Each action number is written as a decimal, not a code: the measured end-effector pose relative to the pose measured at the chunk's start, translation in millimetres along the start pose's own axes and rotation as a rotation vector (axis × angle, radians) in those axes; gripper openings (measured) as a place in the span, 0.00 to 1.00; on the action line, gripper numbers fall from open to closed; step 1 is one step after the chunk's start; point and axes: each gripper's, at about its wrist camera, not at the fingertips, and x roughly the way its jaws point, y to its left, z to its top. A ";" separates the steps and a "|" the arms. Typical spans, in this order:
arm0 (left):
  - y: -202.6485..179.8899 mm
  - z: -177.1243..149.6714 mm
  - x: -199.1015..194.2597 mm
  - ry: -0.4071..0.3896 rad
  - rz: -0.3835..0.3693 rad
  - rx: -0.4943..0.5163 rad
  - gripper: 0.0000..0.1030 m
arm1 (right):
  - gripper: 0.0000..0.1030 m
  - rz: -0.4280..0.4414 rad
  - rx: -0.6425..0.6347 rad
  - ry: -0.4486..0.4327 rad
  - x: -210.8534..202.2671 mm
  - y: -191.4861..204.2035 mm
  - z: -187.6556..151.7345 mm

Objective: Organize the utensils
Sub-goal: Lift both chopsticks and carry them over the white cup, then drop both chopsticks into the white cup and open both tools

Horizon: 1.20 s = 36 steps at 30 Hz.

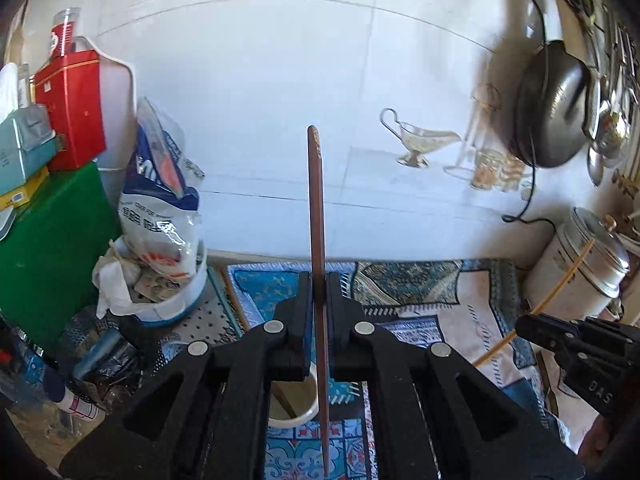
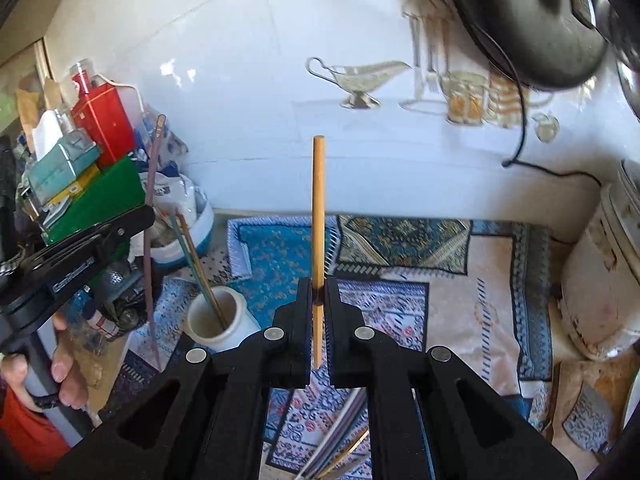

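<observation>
The left gripper point(image 1: 319, 280) is clenched on a dark brown chopstick point(image 1: 316, 200), held upright above the patterned cloth point(image 1: 460, 320). The right gripper point(image 2: 318, 284) is clamped on a pale wooden chopstick point(image 2: 319, 200), likewise upright. A white cup point(image 2: 218, 320) stands on the cloth between them, lower left, already holding two sticks point(image 2: 196, 256). More utensils point(image 2: 340, 452) lie on the cloth below the right gripper.

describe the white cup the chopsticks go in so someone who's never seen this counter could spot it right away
Find the patterned blue cloth spread on the counter below the white tiled wall. Near its left edge, beside the clutter of boxes, stands the white cup. It is the only plain white cylinder there, open-topped, with two chopsticks leaning out of it.
</observation>
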 end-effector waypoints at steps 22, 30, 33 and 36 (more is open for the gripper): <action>59.4 -41.2 78.9 -0.098 0.092 -0.075 0.04 | 0.05 0.163 -0.099 0.049 67.7 58.8 30.4; 67.9 -63.5 80.9 -0.023 0.064 -0.081 0.04 | 0.06 0.173 -0.135 0.045 78.6 71.0 33.1; 69.3 -69.6 81.2 0.009 0.056 -0.084 0.04 | 0.06 0.180 -0.137 0.052 78.9 71.3 34.2; 70.6 -74.7 80.6 0.030 0.056 -0.084 0.04 | 0.06 0.186 -0.132 0.054 76.5 71.8 35.0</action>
